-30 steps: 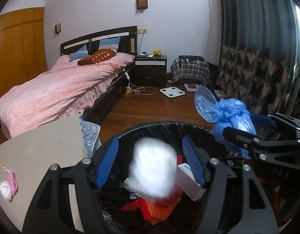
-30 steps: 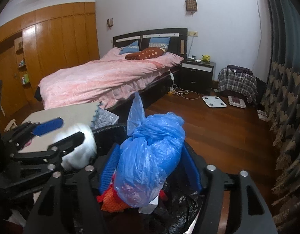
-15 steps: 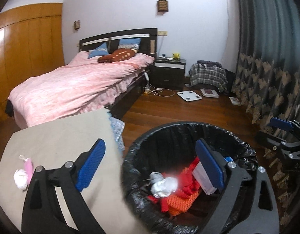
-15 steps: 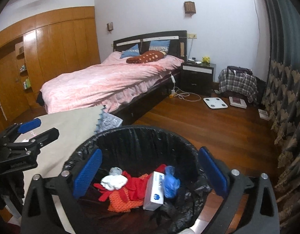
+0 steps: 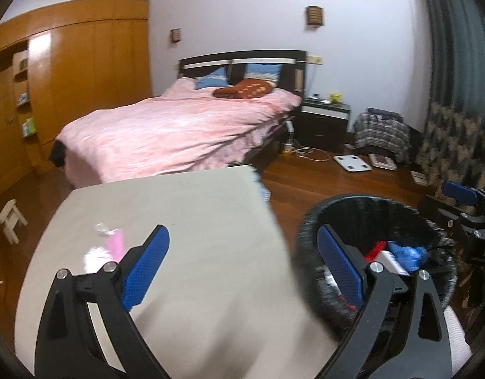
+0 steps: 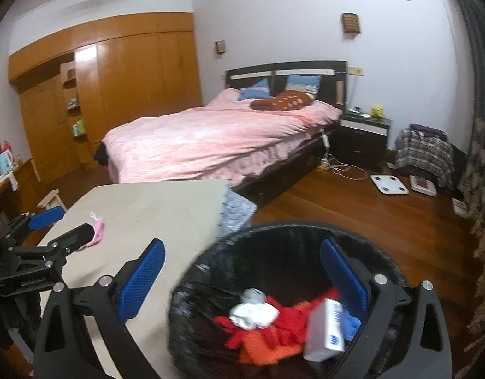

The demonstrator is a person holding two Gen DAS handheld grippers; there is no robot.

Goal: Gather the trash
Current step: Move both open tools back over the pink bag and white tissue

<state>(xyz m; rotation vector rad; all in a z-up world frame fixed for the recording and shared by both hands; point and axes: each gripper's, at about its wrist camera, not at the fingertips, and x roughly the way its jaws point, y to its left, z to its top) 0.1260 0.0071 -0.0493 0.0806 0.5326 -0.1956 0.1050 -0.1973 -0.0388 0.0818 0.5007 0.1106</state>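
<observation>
Both grippers stand wide open with nothing between their pads: the left gripper (image 5: 242, 265) over the beige table (image 5: 195, 221), the right gripper (image 6: 242, 276) at the rim of the black-lined trash bin (image 6: 283, 237). Pink and white scraps (image 5: 108, 246) lie on the table at ten o'clock from the left gripper. In the bin lie white wads (image 6: 253, 311), red cloth (image 6: 289, 319), a white box (image 6: 326, 331) and a blue bag (image 5: 408, 254).

pink bedspread (image 6: 210, 139), black bin liner (image 6: 274, 252)
</observation>
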